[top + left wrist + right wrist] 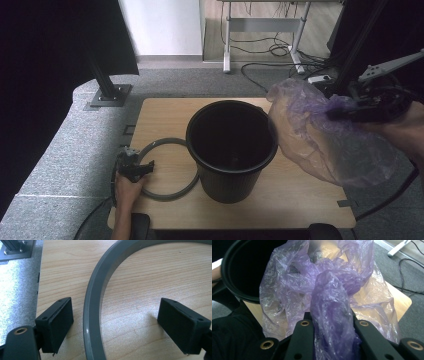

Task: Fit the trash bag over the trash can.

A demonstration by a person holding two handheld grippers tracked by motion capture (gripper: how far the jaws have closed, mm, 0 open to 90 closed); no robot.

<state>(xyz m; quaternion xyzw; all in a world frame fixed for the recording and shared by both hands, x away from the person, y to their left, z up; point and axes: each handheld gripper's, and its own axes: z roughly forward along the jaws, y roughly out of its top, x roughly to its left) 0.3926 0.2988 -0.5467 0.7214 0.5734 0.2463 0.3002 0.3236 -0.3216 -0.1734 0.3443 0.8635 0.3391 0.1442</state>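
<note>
The bag (320,140) is thin, crinkled, see-through purple plastic, bunched to a twisted neck where the right gripper (345,112) clenches it; the rest balloons loose at the right of the high view, hanging above the table's right part and just beside the bin's rim. In the right gripper view the twisted plastic (332,315) rises between the two black jaws, which pinch it.

The bin (231,150) is a round, black, smooth plastic bucket, upright at the frame's centre, dark inside. A flat grey ring (167,170), smooth and hard, lies on the table at lower left, its right side against the bin's foot. The left gripper (142,169) rests over the ring's left arc, released: in the left gripper view the ring (92,315) curves between the wide-apart pads (56,320), touching neither.

The table (290,195) is pale wood-grain board with rounded corners. Around it lies speckled grey carpet; black drapes fill the upper corners; at top, a white desk frame (260,25) and loose cables (280,50) on the floor
</note>
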